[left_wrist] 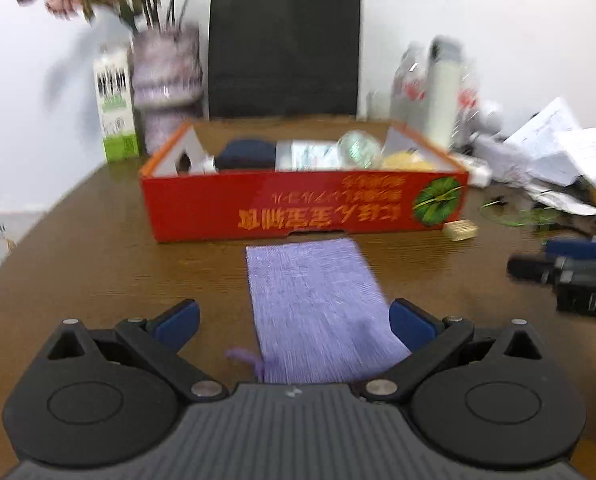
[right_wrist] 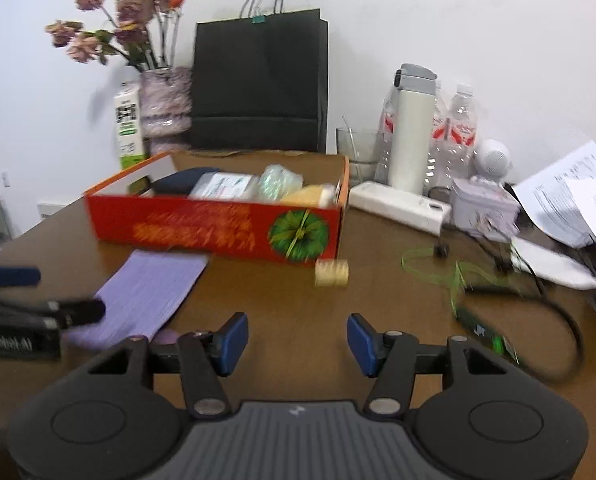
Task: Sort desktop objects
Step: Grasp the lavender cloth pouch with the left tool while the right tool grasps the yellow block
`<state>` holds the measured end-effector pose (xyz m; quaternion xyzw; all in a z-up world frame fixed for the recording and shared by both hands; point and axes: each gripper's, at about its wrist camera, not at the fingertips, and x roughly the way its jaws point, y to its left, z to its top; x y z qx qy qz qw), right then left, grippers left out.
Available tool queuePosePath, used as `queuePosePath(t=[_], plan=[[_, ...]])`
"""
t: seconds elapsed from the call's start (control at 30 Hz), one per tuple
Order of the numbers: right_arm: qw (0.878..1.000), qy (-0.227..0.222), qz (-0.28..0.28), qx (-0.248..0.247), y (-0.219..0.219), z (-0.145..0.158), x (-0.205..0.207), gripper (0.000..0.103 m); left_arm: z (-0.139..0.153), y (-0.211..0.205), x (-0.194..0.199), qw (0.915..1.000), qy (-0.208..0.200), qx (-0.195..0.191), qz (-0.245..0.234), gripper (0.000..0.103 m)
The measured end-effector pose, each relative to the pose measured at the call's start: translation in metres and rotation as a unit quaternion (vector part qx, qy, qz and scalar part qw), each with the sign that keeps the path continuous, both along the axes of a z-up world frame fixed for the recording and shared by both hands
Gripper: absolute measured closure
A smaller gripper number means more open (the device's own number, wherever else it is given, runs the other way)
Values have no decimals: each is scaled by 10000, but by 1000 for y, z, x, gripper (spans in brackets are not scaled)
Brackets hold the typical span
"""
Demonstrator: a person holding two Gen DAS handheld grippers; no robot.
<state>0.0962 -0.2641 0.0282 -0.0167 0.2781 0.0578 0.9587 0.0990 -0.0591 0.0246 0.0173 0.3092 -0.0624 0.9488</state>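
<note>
A red cardboard box (left_wrist: 298, 208) stands on the brown desk and holds several items; it also shows in the right wrist view (right_wrist: 202, 228). A purple cloth pouch (left_wrist: 318, 304) lies flat in front of it, between the wide-open fingers of my left gripper (left_wrist: 294, 320), nearer the right pad. The pouch (right_wrist: 146, 292) shows at the left in the right wrist view. A small tan block (right_wrist: 331, 273) lies by the box's right corner, ahead of my right gripper (right_wrist: 297, 343), which is open and empty over bare desk. The block (left_wrist: 461, 230) shows in the left view too.
A black paper bag (right_wrist: 258, 80), a flower vase (right_wrist: 166, 104) and a milk carton (right_wrist: 129, 126) stand behind the box. Bottles and a white flask (right_wrist: 412, 128), papers (right_wrist: 570, 200), a green ribbon (right_wrist: 438, 268) and a black cable (right_wrist: 554, 312) crowd the right side.
</note>
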Motion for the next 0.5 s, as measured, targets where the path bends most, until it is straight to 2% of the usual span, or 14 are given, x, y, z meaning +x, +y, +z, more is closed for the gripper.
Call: queuePosePath(t=[0.17,0.3,0.37,0.43,0.5], plan=[[9992,389,-129,25,-6,-16,75,49,-15,-7,38,9997,189,-58,115,0],[9984,525,-203,-55,-4,-27,99,50,-21,-20,48,9993,378,-4,-51,0],[9983,562,-183,16,-6,-32,100,55,-23,-26,50,9989,425,138,-135,2],[9984,536,-189,43,-7,-35,99,66,-24,-28,52,9989,423,153,-149,5],[9982,533,-240,99,-8,-35,98,74,-23,-29,53,9991,378,154,-123,13]])
